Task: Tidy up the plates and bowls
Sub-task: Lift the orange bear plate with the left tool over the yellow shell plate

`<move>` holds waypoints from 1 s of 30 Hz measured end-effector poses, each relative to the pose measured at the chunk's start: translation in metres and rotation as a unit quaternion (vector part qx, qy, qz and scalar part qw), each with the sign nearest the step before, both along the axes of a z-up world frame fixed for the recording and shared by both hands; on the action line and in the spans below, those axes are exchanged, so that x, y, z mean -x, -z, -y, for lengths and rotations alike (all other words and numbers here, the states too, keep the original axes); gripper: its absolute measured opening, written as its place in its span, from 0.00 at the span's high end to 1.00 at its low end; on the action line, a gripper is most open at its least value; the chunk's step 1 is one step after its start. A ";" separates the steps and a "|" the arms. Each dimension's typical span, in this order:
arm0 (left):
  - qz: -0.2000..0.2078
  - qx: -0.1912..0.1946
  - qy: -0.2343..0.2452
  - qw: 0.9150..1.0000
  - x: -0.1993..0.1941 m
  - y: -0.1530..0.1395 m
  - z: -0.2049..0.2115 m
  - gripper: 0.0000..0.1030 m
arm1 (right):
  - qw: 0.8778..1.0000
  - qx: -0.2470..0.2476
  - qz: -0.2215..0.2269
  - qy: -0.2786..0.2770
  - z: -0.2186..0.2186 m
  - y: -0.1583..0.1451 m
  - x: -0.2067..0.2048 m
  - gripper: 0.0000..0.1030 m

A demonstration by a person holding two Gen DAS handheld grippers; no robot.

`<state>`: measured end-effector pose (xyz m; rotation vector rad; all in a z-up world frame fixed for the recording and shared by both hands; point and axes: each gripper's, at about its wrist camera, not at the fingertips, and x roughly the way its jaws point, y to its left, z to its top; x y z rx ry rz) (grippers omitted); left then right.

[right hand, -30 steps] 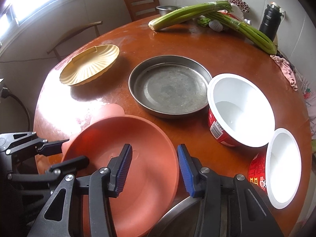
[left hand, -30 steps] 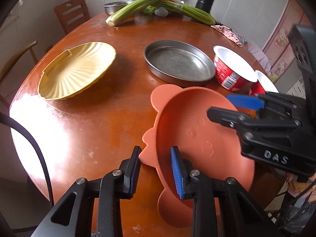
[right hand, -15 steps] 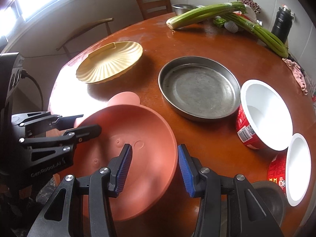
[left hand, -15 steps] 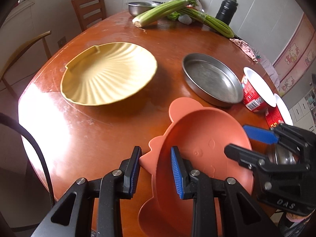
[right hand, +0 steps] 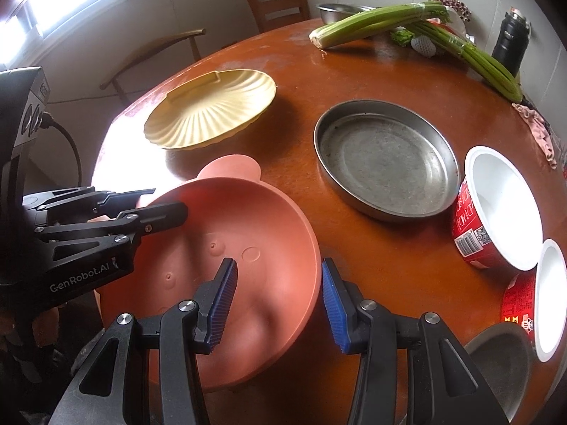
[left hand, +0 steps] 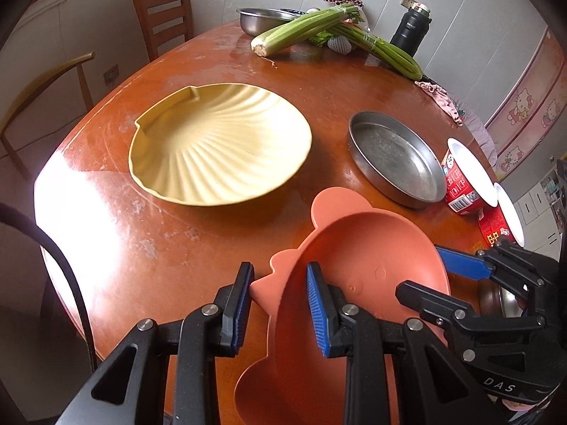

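Both grippers hold the same orange bowl at the near edge of the table, tilted, its ear-shaped tabs pointing to the table's far and left sides. Left gripper: jaws pinching the bowl's left rim, one pad outside, one inside, w/ a tab between them. Right gripper: jaws pinching the bowl's right wall, again one pad in, one out (rim sits right in the gap).

Yellow shell-shaped plate lies flat toward the table's left side, apart from the bowl. Round metal pan sits mid-table, just beyond the bowl, no contact. At the right edge, two red-and-white paper cups: bigger one next to the pan, smaller one nearer the front. A dark metal bowl shows at the near right edge, partly hidden behind the right gripper.

Far edge: celery bunches, a steel basin, a black flask.
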<state>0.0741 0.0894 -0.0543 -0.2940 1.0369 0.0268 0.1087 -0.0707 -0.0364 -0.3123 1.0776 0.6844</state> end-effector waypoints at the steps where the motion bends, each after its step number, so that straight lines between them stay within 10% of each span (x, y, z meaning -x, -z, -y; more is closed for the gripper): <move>1: 0.000 0.001 0.000 1.000 0.000 0.000 -0.002 0.70 | 1.000 -0.003 -0.003 0.001 -0.001 0.000 0.000 0.52; 30: 0.057 -0.004 -0.024 0.998 -0.007 -0.055 -0.058 0.69 | 0.999 -0.041 0.030 -0.009 -0.055 -0.060 -0.007 0.52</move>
